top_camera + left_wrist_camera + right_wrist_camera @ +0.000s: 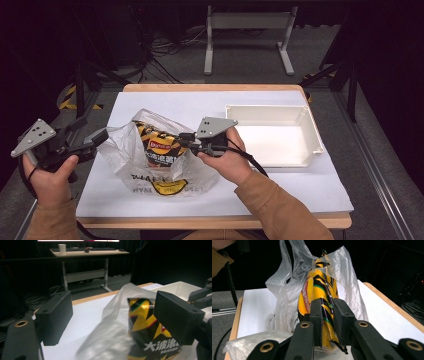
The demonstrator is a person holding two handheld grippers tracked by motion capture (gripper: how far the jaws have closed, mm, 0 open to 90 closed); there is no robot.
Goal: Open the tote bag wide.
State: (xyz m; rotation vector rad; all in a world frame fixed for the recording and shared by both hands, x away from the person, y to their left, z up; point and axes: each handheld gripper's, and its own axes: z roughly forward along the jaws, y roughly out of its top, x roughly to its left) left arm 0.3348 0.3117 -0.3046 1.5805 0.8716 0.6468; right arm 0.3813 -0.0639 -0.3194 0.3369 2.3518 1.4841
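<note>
Mid-step, by the look of it: pulling the snack packet [161, 145] out of the clear plastic bag [125, 150] near the middle of the white mat [300, 185]; packet half out of the bag's mouth, upright-ish, edge pinched tight in the right gripper [327, 315]; left gripper [100, 137] just beside the bag's left side, jaws spread wide, nothing clamped, bag film loose between them [110, 322]. Next, probably: re-grab bag film with the left to pin it; draw packet clear with the right; white tray [300, 112] nearby at right, likely drop spot.
</note>
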